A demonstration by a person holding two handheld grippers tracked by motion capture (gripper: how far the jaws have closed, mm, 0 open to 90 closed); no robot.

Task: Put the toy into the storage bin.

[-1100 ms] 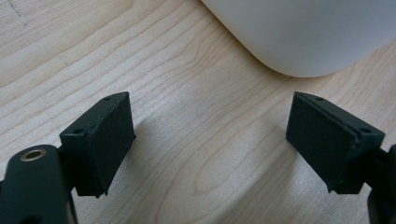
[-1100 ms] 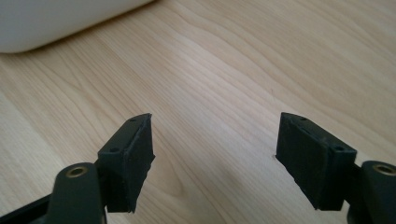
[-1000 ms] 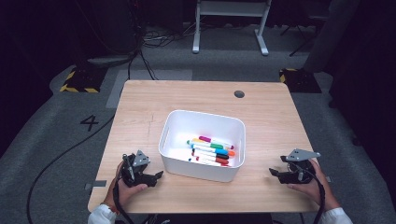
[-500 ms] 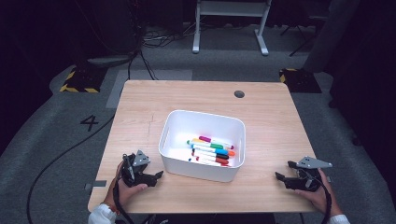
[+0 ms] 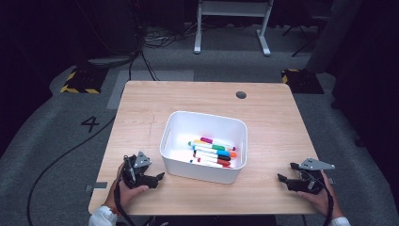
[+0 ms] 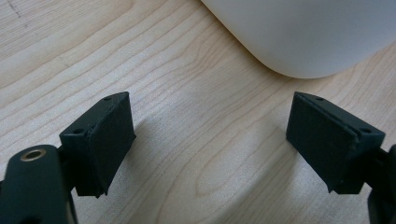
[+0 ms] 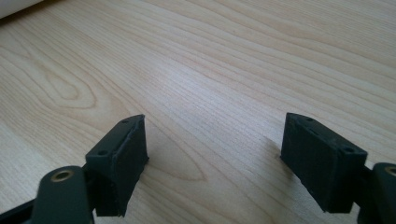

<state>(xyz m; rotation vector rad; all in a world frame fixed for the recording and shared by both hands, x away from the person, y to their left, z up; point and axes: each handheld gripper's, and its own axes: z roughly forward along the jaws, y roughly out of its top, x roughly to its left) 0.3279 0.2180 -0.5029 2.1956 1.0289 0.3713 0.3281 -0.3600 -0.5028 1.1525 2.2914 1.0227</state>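
Markers (image 5: 212,153) in several colours lie side by side inside a white plastic bin (image 5: 203,121) near the middle of a light wooden table (image 5: 197,96), as seen from the high view. Nearest the camera, at the table's front edge, a person's hands hold two black grippers well apart from each other, one on either side of the bin. The left gripper (image 5: 155,179) rests low over the wood just beside the bin's front left corner, its jaws spread wide with nothing between them; in the left gripper view the gripper (image 6: 210,140) faces bare wood grain, with the bin's rounded white corner (image 6: 303,37) just ahead. The right gripper (image 5: 288,172) sits near the table's front right corner, well clear of the bin, its grey three-cornered plate on top. Its jaws have just been opening and now stand wide apart, empty; in the right gripper view the gripper (image 7: 212,154) looks out over plain wood, with a sliver of the white bin (image 7: 14,5) at the top left edge. Beyond the bin, a small round dark grommet hole (image 5: 241,94) marks the table's far side. Farther back, on the grey floor, stand a painted number 4 (image 5: 90,124), trailing black cables (image 5: 141,61) and the white legs of a stand (image 5: 230,26).
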